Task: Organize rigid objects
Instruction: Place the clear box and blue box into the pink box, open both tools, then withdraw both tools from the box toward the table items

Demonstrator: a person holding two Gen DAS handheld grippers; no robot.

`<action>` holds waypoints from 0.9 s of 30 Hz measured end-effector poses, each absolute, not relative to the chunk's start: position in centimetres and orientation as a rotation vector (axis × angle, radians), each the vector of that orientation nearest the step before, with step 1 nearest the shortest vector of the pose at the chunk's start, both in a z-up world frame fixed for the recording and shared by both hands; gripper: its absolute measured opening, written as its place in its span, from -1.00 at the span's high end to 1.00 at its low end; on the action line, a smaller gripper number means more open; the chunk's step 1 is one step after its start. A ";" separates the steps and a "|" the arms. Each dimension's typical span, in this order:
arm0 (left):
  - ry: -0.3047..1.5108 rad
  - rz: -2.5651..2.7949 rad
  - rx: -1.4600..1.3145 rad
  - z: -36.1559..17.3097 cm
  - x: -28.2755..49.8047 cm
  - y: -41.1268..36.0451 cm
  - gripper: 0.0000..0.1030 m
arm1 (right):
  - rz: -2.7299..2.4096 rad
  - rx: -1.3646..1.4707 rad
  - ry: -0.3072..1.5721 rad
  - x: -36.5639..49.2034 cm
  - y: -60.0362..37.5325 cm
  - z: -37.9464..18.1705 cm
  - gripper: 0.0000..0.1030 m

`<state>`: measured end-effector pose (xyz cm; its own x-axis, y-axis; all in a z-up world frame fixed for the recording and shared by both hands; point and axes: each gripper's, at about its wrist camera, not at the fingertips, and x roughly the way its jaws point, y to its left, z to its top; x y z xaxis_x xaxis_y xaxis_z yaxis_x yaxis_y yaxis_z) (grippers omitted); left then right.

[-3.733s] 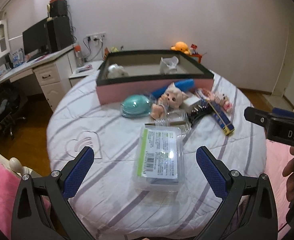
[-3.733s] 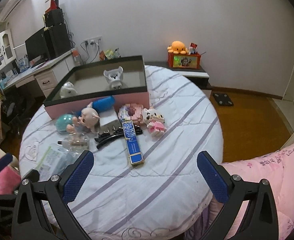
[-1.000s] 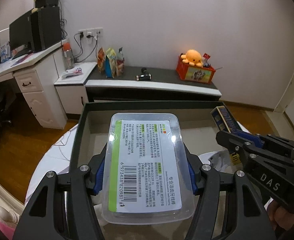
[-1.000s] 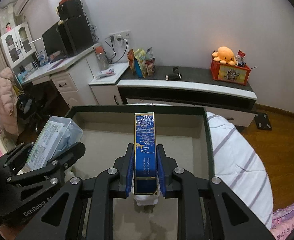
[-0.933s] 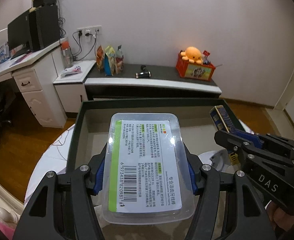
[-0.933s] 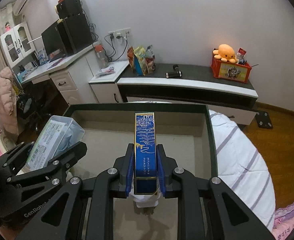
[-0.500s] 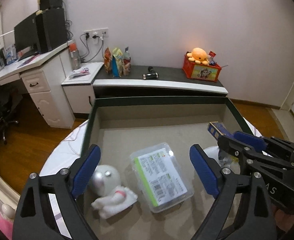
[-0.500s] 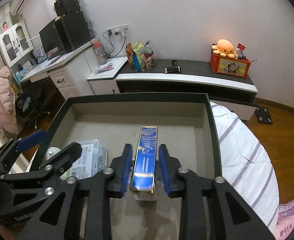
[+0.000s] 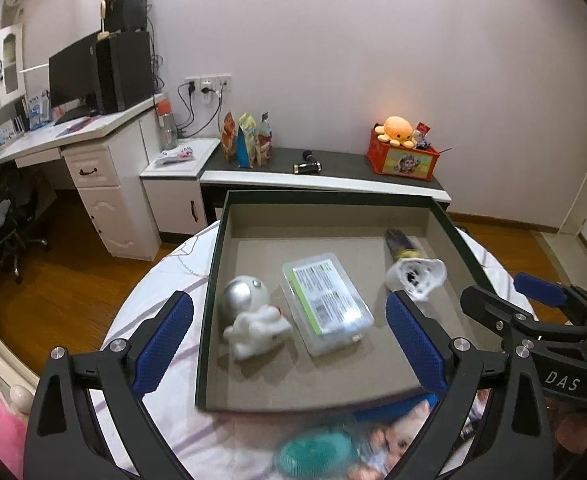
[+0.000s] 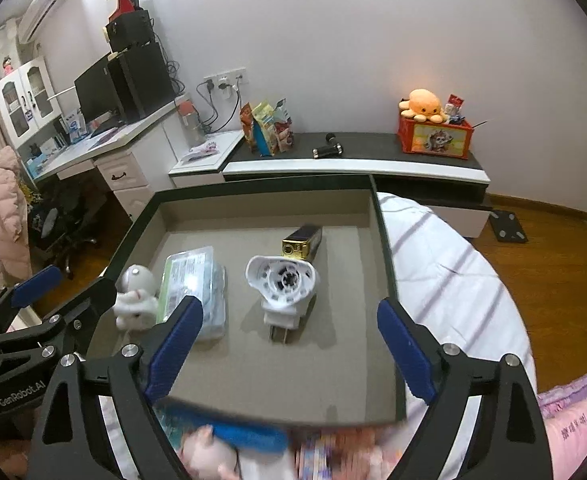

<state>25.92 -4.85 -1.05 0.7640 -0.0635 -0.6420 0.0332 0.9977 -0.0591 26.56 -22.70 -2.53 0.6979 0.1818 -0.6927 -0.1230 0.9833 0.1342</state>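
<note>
Clear plastic box (image 9: pixel 327 303) with the green label lies flat on the floor of the dark-rimmed tray (image 9: pixel 212 288), ahead of the left gripper (image 9: pixel 289 344) and between its spread blue pads, which hold nothing. A white astronaut figure (image 9: pixel 253 316) lies just left of the box, a white charger (image 9: pixel 415 276) ahead to the right, the blue carton (image 9: pixel 401 242) beyond it. Bare tray floor runs from the box to the near wall.

Seen from the right wrist, the right gripper (image 10: pixel 289 348) hangs wide apart and empty over the tray's near half (image 10: pixel 385 240). The charger (image 10: pixel 283 284) sits straight ahead, touching the gold-ended blue carton (image 10: pixel 303 246) behind it; the plastic box (image 10: pixel 191 284) lies beside the left pad. Blurred toys crowd outside the near wall.
</note>
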 end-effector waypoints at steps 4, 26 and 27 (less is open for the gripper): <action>0.675 -0.050 -0.049 -0.1 23.2 -4.7 -0.94 | 0.153 0.108 0.745 23.7 -23.5 -1.4 -1.00; 0.561 -0.053 -0.035 4.5 7.1 -5.7 -1.00 | 0.121 0.109 0.555 7.2 -23.9 3.7 -1.00; 0.556 -0.050 -0.039 4.6 6.5 -5.6 -1.00 | 0.117 0.110 0.546 6.5 -23.9 3.8 -1.00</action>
